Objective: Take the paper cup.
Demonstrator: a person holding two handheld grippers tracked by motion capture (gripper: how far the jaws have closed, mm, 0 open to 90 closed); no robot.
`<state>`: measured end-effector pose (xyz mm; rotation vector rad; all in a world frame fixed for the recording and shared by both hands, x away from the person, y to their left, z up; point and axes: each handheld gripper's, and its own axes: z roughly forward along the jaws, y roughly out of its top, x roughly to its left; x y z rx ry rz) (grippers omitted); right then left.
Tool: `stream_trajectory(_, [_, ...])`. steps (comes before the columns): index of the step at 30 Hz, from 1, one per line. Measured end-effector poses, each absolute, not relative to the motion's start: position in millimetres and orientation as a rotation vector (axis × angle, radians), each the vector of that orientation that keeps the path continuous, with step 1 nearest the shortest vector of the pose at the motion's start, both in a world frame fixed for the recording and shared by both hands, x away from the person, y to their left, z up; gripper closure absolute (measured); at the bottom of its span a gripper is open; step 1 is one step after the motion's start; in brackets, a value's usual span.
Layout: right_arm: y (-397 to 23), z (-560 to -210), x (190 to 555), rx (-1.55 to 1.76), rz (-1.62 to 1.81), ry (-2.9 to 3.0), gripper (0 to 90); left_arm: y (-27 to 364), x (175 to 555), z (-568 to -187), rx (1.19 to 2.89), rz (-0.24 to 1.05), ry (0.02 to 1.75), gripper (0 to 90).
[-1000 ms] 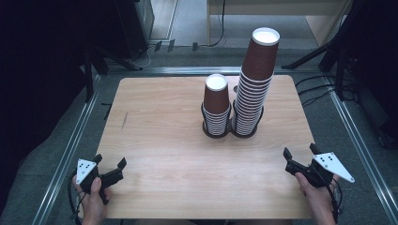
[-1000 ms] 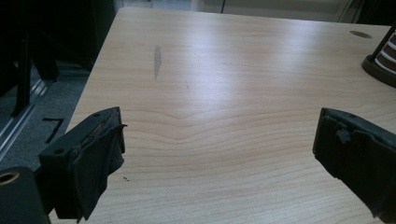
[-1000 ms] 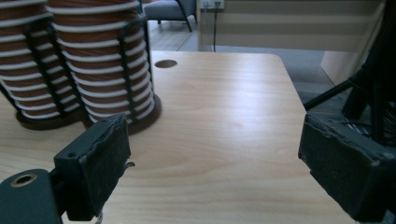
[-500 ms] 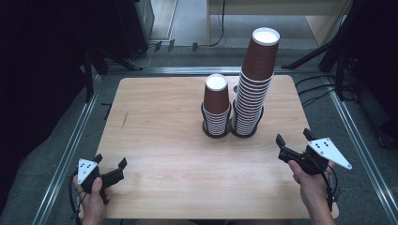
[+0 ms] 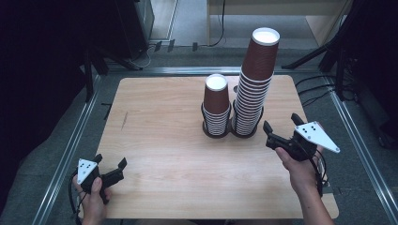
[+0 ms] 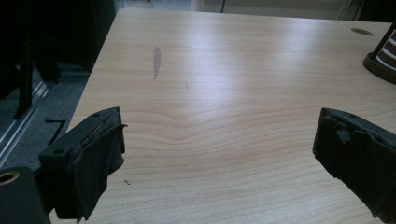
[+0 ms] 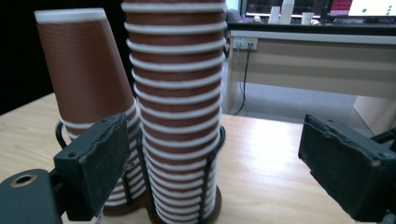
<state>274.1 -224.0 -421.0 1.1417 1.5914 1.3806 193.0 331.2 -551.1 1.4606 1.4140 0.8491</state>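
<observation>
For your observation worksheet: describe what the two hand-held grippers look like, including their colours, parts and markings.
Both are black. The left gripper and right gripper each carry a pale grey three-cornered plate with small dark dots. Each has two blocky black jaws faced with dark, worn, rough-edged padding. A black cable trails from each. The forearms that show are bare, with no sleeves.

I've brought my right black two-jaw gripper forward and inward from the table's near right edge toward the tall stack of brown paper cups, jaws spread wide.
</observation>
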Motion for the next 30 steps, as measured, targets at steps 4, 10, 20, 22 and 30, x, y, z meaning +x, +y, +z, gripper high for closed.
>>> stream_trajectory(4, [-218.0,-411.8,279.4,1.133,1.400,1.593,7.6,331.1,193.0,-551.1,1.462,0.849,1.414,2.5])
stream_trajectory(10, [-209.8,-401.8,286.0,1.124,1.412,1.572,5.1,331.1,193.0,-551.1,1.464,0.849,1.413,2.5])
stream_trajectory(20, [-195.9,-383.9,300.9,1.112,1.417,1.563,2.7,330.9,193.0,-551.0,1.467,0.845,1.411,2.5])
stream_trajectory(22, [-193.6,-380.7,305.0,1.118,1.419,1.557,2.3,331.1,193.0,-551.0,1.467,0.845,1.410,2.5])
stream_trajectory(30, [-186.0,-369.9,317.6,1.111,1.420,1.526,0.7,331.2,192.9,-551.1,1.465,0.844,1.408,2.5])
